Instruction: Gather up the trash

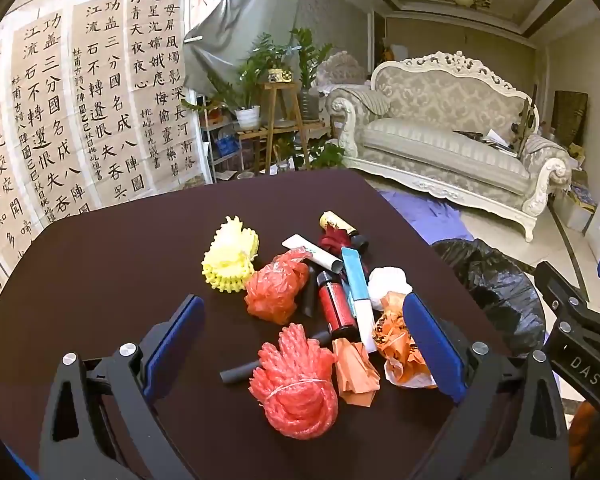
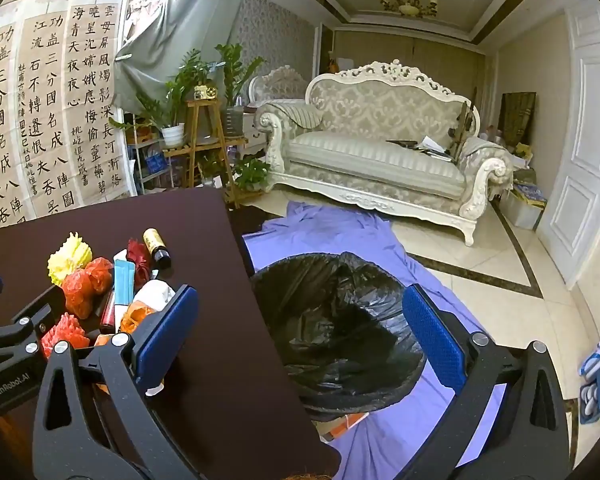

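Observation:
A pile of trash lies on the dark table point(image 1: 100, 272): a red foam net point(image 1: 296, 384), a yellow foam net point(image 1: 230, 256), an orange plastic bag point(image 1: 276, 290), a red tube point(image 1: 336, 306), a blue-and-white packet point(image 1: 358, 284), crumpled orange paper point(image 1: 396, 336) and a small bottle point(image 1: 338, 222). My left gripper point(image 1: 300, 336) hangs open over the pile, and nothing touches its pads. My right gripper point(image 2: 300, 328) is open and empty above the table's right edge and the black-lined bin point(image 2: 336, 320). The pile point(image 2: 112, 284) shows left of it.
The bin stands on a purple sheet point(image 2: 340, 232) on the tiled floor, right of the table. An ornate sofa point(image 2: 380, 144), a plant stand point(image 2: 204, 136) and calligraphy sheets point(image 2: 48, 120) line the back. A white door point(image 2: 584, 140) is at right.

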`<move>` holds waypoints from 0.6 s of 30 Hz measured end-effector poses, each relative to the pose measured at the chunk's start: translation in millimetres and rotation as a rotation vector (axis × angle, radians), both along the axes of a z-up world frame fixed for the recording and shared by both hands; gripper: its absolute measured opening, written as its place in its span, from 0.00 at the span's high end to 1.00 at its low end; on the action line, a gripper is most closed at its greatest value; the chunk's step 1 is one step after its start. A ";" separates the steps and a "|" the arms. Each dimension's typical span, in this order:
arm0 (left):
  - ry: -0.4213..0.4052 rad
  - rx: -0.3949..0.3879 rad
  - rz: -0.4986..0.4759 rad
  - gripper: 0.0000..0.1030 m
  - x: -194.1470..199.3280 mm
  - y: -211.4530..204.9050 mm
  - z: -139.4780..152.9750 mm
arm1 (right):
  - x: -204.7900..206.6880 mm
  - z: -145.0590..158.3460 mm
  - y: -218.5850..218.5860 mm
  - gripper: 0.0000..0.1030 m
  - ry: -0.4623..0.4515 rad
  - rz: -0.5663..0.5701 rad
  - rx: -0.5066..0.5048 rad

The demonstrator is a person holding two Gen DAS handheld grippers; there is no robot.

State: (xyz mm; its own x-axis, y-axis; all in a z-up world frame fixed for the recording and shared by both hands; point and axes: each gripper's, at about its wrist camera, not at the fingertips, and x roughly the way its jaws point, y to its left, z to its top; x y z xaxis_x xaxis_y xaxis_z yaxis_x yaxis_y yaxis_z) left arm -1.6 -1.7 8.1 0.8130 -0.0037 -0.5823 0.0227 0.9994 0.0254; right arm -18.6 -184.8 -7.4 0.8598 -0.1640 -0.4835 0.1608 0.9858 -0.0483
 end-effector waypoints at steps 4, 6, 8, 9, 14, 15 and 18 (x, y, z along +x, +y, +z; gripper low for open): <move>0.002 0.002 0.001 0.06 2.0 -1.0 -5.7 | -0.7 1.4 -0.5 0.03 0.003 -0.003 0.003; 0.004 -0.003 0.002 0.06 1.7 -0.5 -5.0 | 1.8 -0.5 2.3 0.03 0.007 -0.005 0.003; 0.011 -0.005 0.004 0.06 1.9 0.7 -7.9 | 1.0 -1.7 -0.1 0.03 0.009 -0.005 0.005; 0.011 -0.006 0.006 0.06 2.3 0.5 -9.1 | 2.5 2.2 0.3 0.03 0.016 -0.006 0.008; 0.020 -0.015 0.010 0.06 3.4 1.4 -12.3 | 3.5 0.5 1.4 0.03 0.020 -0.007 0.010; 0.022 -0.016 0.010 0.06 3.5 1.2 -13.8 | 3.6 0.2 1.4 0.03 0.022 -0.007 0.010; 0.030 -0.021 0.010 0.06 5.3 3.5 -13.8 | 3.6 -0.5 1.7 0.03 0.023 -0.008 0.010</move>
